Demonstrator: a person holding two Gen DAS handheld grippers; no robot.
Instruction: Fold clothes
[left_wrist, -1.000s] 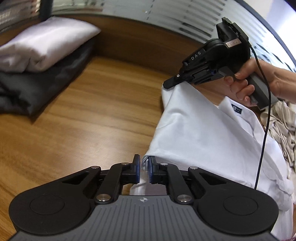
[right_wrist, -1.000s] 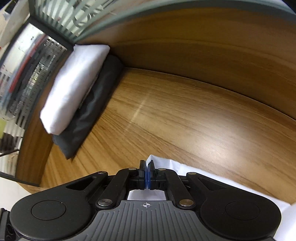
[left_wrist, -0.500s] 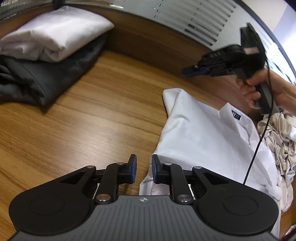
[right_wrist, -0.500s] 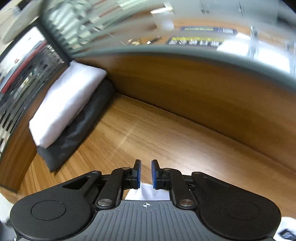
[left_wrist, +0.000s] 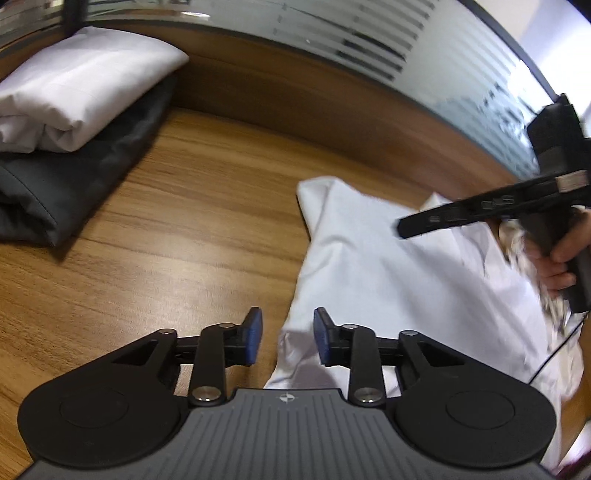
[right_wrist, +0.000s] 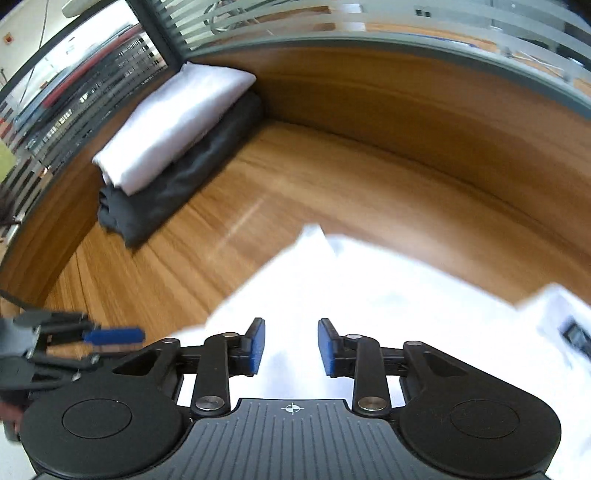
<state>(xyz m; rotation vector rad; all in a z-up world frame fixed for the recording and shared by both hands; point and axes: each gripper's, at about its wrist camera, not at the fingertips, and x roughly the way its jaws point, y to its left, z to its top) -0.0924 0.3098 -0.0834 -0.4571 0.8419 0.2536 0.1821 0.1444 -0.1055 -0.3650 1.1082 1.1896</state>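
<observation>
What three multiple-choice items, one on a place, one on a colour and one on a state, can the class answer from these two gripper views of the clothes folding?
1. Where does the folded white garment lie?
A. On the dark folded garment
B. Under the white shirt
C. Inside a basket

2. What colour are the pads of the left gripper?
A. Red
B. Blue
C. Yellow

3. How does the right gripper stand?
A. Shut on the shirt
B. Shut on nothing
C. Open above the white shirt

Answers:
1 A, the white bundle sits on top of the dark one by the wall.
2 B, both pad faces show blue.
3 C, a clear gap separates the pads, with nothing pinched.
</observation>
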